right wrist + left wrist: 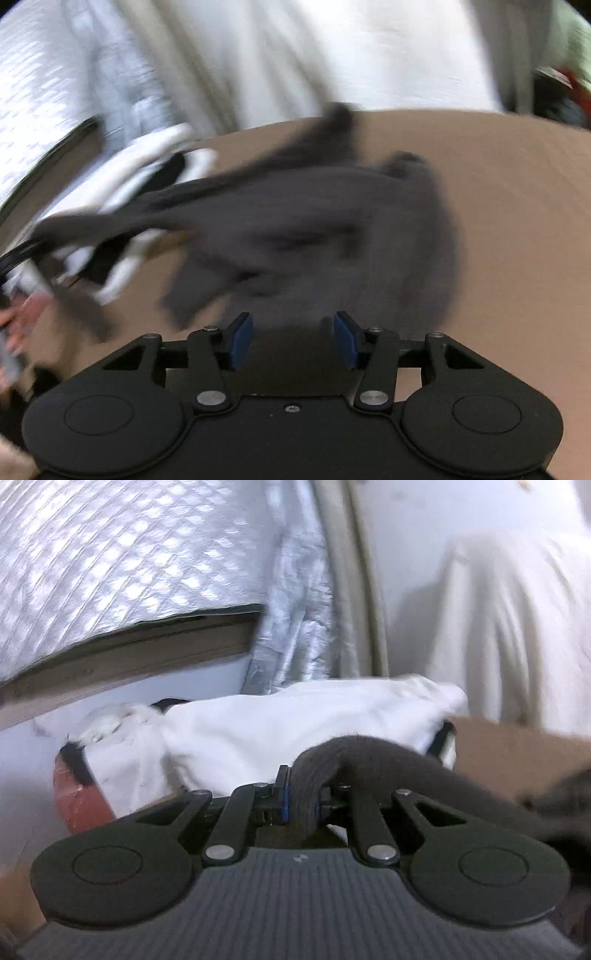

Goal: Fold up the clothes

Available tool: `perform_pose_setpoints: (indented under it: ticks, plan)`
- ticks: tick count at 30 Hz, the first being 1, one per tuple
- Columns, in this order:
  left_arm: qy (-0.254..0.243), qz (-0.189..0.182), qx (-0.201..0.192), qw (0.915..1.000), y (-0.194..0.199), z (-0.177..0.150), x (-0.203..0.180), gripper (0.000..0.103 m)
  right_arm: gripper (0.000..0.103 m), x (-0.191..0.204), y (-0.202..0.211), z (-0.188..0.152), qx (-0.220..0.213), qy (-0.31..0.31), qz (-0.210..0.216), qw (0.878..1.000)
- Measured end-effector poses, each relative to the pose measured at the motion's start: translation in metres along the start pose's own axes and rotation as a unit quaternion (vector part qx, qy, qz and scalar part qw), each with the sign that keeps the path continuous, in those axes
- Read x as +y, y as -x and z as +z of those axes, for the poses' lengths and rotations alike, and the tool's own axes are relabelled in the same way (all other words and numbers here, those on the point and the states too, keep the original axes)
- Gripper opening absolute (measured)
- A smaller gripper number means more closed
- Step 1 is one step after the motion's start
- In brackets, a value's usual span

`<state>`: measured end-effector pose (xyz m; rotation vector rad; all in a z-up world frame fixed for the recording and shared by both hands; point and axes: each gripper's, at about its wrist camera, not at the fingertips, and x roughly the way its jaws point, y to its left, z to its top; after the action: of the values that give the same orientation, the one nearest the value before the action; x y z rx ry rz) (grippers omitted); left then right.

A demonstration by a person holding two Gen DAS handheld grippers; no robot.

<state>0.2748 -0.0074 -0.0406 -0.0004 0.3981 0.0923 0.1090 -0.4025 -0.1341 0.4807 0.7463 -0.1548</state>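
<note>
Brown table (498,221): soft, limp dark garment (314,229) near left edge; our left gripper (301,799) pinches fold, right gripper (293,341) spread, empty; we'd grab hem.

Brown tabletop (498,229), plain and matte, seen in both wrist views. A dark grey garment (314,236) lies crumpled directly on it near the middle (outline blurred). At the tabletop's left edge lies a heap of white cloth (280,731), partly over a black item that cannot be identified.
</note>
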Motion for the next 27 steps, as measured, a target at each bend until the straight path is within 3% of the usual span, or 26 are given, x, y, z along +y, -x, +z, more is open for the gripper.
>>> perform_pose_setpoints:
  ticks: [6,8,10,13,15,16,17,19,22,24,25,26,27]
  plan:
    - [-0.01,0.009,0.021,0.9997,-0.001,-0.004,-0.004,0.031,0.055,-0.069,-0.003,-0.02,-0.026,-0.098,-0.044,0.994]
    - [0.011,-0.042,0.046,0.998,0.0,-0.006,0.0,0.035,0.058,-0.083,-0.003,-0.031,-0.036,-0.127,-0.033,0.991]
    - [0.039,-0.102,0.078,0.9909,-0.003,-0.009,0.004,0.035,0.058,-0.097,-0.005,-0.043,-0.039,-0.156,-0.022,0.987]
    - [0.115,-0.207,0.163,0.9578,-0.026,-0.031,0.004,0.036,0.06,-0.108,-0.015,-0.053,-0.034,-0.204,0.008,0.978]
    - [0.162,-0.257,0.217,0.9275,-0.042,-0.054,-0.001,0.036,0.061,-0.106,-0.024,-0.053,-0.015,-0.225,0.017,0.974]
    - [0.172,-0.27,0.251,0.9138,-0.051,-0.068,-0.008,0.035,0.062,-0.101,-0.026,-0.053,-0.008,-0.228,0.013,0.973]
    - [0.16,-0.263,0.276,0.9104,-0.055,-0.08,-0.021,0.034,0.062,-0.095,-0.026,-0.053,-0.007,-0.23,0.01,0.973]
    - [0.113,-0.24,0.286,0.9206,-0.055,-0.097,-0.048,0.032,0.063,-0.088,-0.031,-0.056,-0.016,-0.242,0.038,0.97]
    - [0.016,-0.214,0.232,0.9486,-0.033,-0.099,-0.081,0.027,0.065,-0.083,-0.052,-0.06,-0.005,-0.264,0.076,0.961]
    - [-0.035,-0.2,0.199,0.9588,-0.02,-0.096,-0.092,0.016,0.062,-0.077,-0.062,-0.057,-0.003,-0.24,0.071,0.968]
    - [-0.068,-0.184,0.181,0.9638,-0.018,-0.094,-0.096,0.007,0.022,-0.071,-0.067,-0.052,0.005,-0.21,0.056,0.976]
    - [-0.098,-0.15,0.156,0.9714,-0.018,-0.09,-0.097,0.007,0.013,-0.062,-0.066,-0.043,0.008,-0.172,0.027,0.985]
    - [-0.122,-0.106,0.125,0.9788,-0.018,-0.086,-0.095,0.007,0.013,-0.052,-0.06,-0.032,0.009,-0.129,-0.012,0.992]
